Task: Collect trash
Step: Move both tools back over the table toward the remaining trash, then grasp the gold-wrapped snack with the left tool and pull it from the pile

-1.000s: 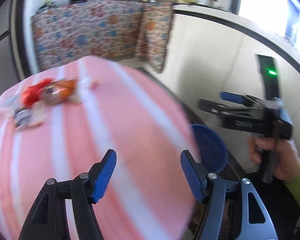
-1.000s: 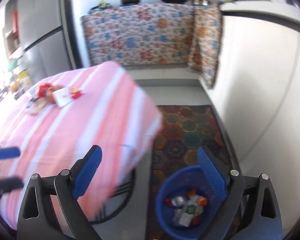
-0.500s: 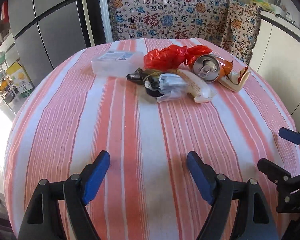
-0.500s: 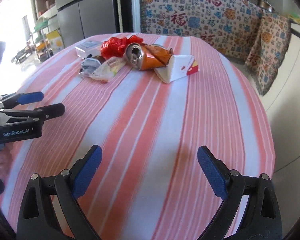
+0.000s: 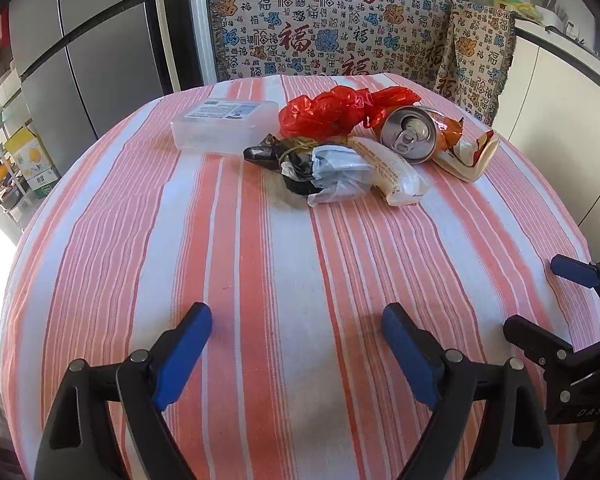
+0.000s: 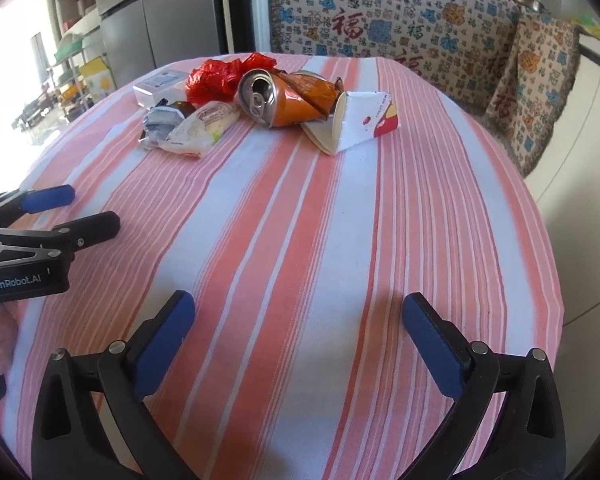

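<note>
A heap of trash lies at the far side of the pink-striped table (image 5: 260,260): a red plastic bag (image 5: 336,110), a crushed orange can (image 5: 410,134), a flattened white carton (image 5: 472,156), a white wrapper (image 5: 392,172), a silver and black wrapper (image 5: 324,168) and a clear plastic box (image 5: 224,124). My left gripper (image 5: 296,316) hovers over the near cloth, well short of the heap, jaws opening with nothing between them. My right gripper (image 6: 298,304) hovers beside it to the right, jaws opening wide and also empty. The can (image 6: 288,98) and carton (image 6: 360,120) lie ahead of it.
A grey fridge (image 5: 80,60) stands behind the table at left, with cluttered shelves (image 5: 12,160) further left. A counter draped in patterned cloth (image 5: 320,32) runs along the back, and a white cabinet (image 5: 560,120) lines the right. The table's right edge drops off close to my right gripper.
Both grippers swung away from the blue bin on the floor and back over the table, facing the heap. The left jaws have spread wider. In the last half second neither hand has shifted.
</note>
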### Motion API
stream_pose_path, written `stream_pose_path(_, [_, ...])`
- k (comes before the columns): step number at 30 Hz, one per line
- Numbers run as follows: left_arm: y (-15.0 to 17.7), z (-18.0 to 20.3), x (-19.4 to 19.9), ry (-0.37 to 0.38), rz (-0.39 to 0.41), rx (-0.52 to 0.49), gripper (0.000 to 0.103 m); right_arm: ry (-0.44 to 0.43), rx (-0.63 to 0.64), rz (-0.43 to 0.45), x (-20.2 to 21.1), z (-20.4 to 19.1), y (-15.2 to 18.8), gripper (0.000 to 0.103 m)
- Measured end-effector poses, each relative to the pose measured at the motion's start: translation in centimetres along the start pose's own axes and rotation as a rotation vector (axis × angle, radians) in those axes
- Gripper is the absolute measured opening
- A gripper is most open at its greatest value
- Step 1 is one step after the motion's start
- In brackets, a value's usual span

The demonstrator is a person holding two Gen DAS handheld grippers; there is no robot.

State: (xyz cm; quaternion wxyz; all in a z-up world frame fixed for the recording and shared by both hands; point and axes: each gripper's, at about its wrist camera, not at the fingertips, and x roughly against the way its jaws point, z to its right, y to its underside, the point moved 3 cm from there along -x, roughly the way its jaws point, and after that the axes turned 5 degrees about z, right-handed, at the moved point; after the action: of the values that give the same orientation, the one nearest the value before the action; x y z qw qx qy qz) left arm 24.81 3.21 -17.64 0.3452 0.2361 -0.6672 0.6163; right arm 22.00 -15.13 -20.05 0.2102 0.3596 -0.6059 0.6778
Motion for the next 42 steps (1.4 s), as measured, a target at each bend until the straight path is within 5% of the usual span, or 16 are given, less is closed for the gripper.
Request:
stream_pose_path(15, [-0.3, -0.7, 0.7, 0.049, 0.022, 0.053, 0.089, -0.001, 0.0, 0.0, 0.0, 0.0, 0.0, 0.102])
stream_pose_path(22, [-6.3, -2.7, 0.8, 0.128, 0.119, 0.215, 0.089, -0.001, 0.001, 0.0, 0.0, 0.1, -0.1, 0.102])
stream_pose_path(26, [-9.1, -2.1, -3.2, 0.113, 0.067, 0.262, 0.089, -0.001, 0.001, 0.0, -0.1, 0.1, -0.1, 0.102])
stream_pose_path(29, [-9.5, -1.3, -5.0, 0.066, 0.03, 0.202, 0.088, -0.001, 0.0, 0.0, -0.1, 0.1, -0.1, 0.102])
stream_pose_path(31, [-8.9, -1.2, -5.4, 0.047, 0.024, 0.163, 0.079, -0.001, 0.0, 0.0, -0.1, 0.1, -0.1, 0.102])
stream_pose_path(33, [-8.2, -1.2, -5.3, 0.092, 0.011, 0.148, 0.047, -0.001, 0.001, 0.0, 0.0, 0.1, -0.1, 0.102])
stream_pose_path(42, [-3.4, -4.1, 0.6, 0.166, -0.041, -0.014, 0.046, -0.001, 0.001, 0.0, -0.1, 0.1, -0.1, 0.102])
